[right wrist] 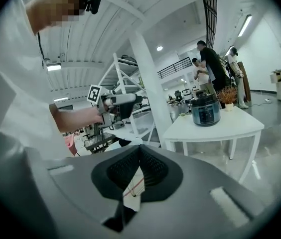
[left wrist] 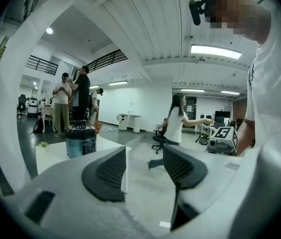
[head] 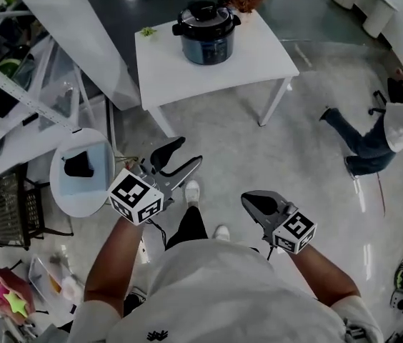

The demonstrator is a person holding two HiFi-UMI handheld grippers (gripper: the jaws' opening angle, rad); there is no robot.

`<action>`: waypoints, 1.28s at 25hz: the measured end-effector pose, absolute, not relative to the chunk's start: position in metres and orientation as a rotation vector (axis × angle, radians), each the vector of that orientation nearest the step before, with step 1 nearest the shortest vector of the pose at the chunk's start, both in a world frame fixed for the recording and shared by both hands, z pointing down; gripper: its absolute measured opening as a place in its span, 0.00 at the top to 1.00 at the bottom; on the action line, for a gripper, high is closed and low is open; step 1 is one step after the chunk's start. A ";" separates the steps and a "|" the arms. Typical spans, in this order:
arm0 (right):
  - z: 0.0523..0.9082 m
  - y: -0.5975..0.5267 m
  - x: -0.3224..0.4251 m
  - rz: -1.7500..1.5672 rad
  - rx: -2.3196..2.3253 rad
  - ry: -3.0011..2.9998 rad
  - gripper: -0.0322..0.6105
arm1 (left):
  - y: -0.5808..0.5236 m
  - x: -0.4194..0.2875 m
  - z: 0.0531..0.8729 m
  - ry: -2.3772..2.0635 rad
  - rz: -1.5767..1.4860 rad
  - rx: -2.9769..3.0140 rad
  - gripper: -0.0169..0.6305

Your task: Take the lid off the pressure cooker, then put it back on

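Observation:
The dark pressure cooker point(head: 206, 34) stands on a white table point(head: 259, 66) well ahead of me, with its black lid point(head: 205, 14) on. Both grippers hang over the floor, far short of the table. My left gripper point(head: 189, 151) is open with nothing between its fingers. My right gripper point(head: 247, 199) is shut, its pads meeting and holding nothing. In the left gripper view the cooker point(left wrist: 80, 141) shows left of the open gripper point(left wrist: 144, 156). In the right gripper view the cooker point(right wrist: 205, 111) sits on the table point(right wrist: 225, 128), up and right of the shut gripper point(right wrist: 139, 151).
A round pale-blue stand point(head: 100, 184) with a black object on it is at my left, beside white shelving point(head: 23, 98). A person point(head: 384, 131) is low at the right. Two people point(left wrist: 73, 101) stand behind the table. Grey floor lies between me and the table.

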State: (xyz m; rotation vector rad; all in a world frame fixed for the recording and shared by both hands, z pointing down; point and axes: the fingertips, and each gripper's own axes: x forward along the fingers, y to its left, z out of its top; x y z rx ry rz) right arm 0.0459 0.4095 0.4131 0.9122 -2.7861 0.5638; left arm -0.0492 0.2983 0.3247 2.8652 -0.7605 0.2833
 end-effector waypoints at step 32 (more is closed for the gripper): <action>0.413 0.112 0.017 0.611 1.130 -2.665 0.93 | -0.129 -0.037 0.313 -0.607 0.369 3.033 0.61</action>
